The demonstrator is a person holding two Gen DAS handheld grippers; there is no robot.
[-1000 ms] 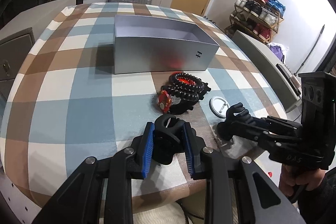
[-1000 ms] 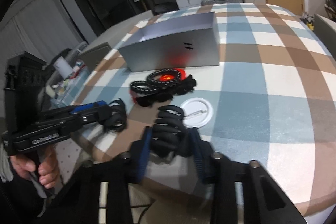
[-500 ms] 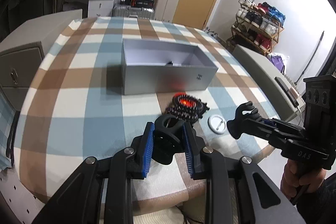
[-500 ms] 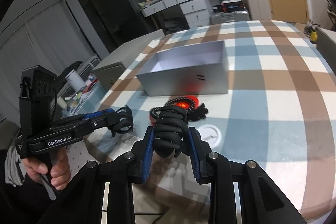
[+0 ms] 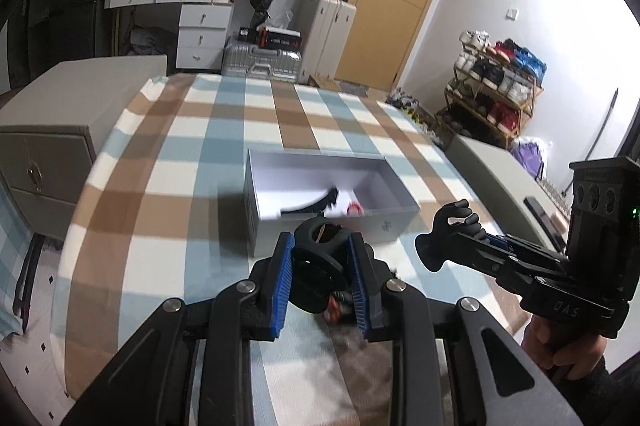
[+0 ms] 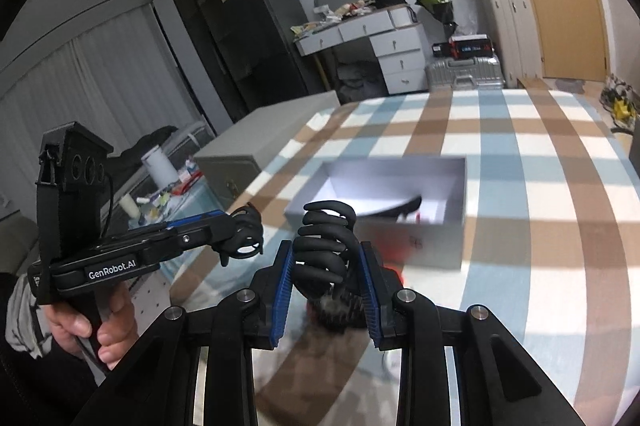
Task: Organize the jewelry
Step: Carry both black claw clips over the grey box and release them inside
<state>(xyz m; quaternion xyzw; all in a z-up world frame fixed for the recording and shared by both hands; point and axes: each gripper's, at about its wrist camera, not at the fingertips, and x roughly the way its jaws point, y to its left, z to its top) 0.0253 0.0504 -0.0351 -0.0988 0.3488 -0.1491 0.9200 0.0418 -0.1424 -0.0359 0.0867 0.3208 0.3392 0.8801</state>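
My left gripper (image 5: 320, 246) is shut on a black claw hair clip (image 5: 316, 266) and hangs above the checked tablecloth (image 5: 168, 186). Beside it, my right gripper (image 6: 326, 254) is shut on a second black clip with curved teeth (image 6: 326, 234), also lifted off the table. Each gripper shows in the other's view: the right gripper (image 5: 444, 238) and the left gripper (image 6: 240, 234). Ahead stands an open silver box (image 5: 392, 226), holding a black curved piece (image 5: 308, 206) and a small red thing (image 5: 354, 209). A pile of black and red beads (image 6: 336, 310) lies below the fingers, mostly hidden.
A grey cabinet (image 5: 40, 146) stands at the table's left edge and a grey surface (image 5: 492, 166) at its right. Behind are a shoe rack (image 5: 496, 78), a silver suitcase (image 5: 260, 60) and a white drawer desk (image 5: 200, 22). A hand (image 6: 80, 326) holds each grip.
Both grippers have risen from the table with their clips still held. The view has tilted so the box's inside now shows, and the bead pile has slipped beneath the fingers.
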